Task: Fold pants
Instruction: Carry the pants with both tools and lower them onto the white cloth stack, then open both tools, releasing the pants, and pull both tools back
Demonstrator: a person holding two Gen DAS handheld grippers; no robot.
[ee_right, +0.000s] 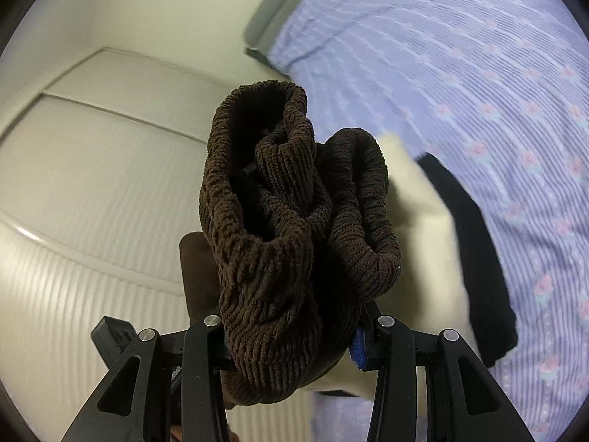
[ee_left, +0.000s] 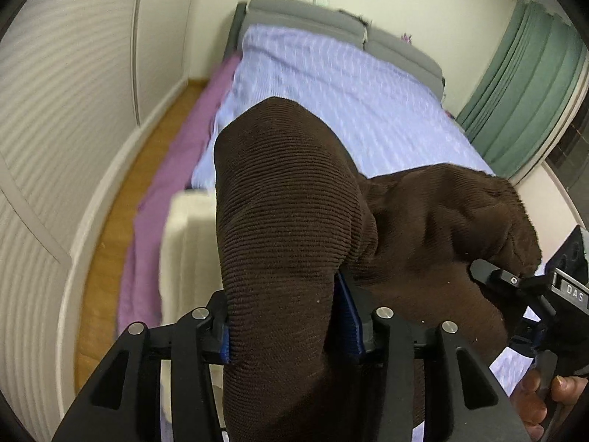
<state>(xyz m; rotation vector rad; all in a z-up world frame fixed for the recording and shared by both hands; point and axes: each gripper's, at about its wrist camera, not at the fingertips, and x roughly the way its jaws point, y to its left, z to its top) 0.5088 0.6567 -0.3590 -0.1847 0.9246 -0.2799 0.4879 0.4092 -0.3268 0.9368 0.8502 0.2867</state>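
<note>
Brown corduroy pants [ee_left: 291, 221] bunched between both tongs' clamping fingers, above the bed [ee_left: 331, 84].

Your pants [ee_left: 294, 221] are dark chocolate brown with a fine corduroy rib, and the bunched waistband [ee_right: 294, 202] shows the same brown in a coarser ribbed knit. The left tongs [ee_left: 291, 324] and right tongs [ee_right: 294, 335] that you hold are black with blue pads [ee_left: 348, 320], and beside the pants lie a cream-white cloth [ee_left: 187, 250] and a black garment [ee_right: 475, 250]. Beneath the pants, the bed sheet [ee_left: 349, 95] is pale lilac with thin stripes and small pink flowers, edged by a purple blanket [ee_left: 165, 184], with a grey headboard [ee_left: 313, 14], green curtains [ee_left: 522, 84] and a white ribbed wardrobe [ee_left: 66, 110] around the bed.
</note>
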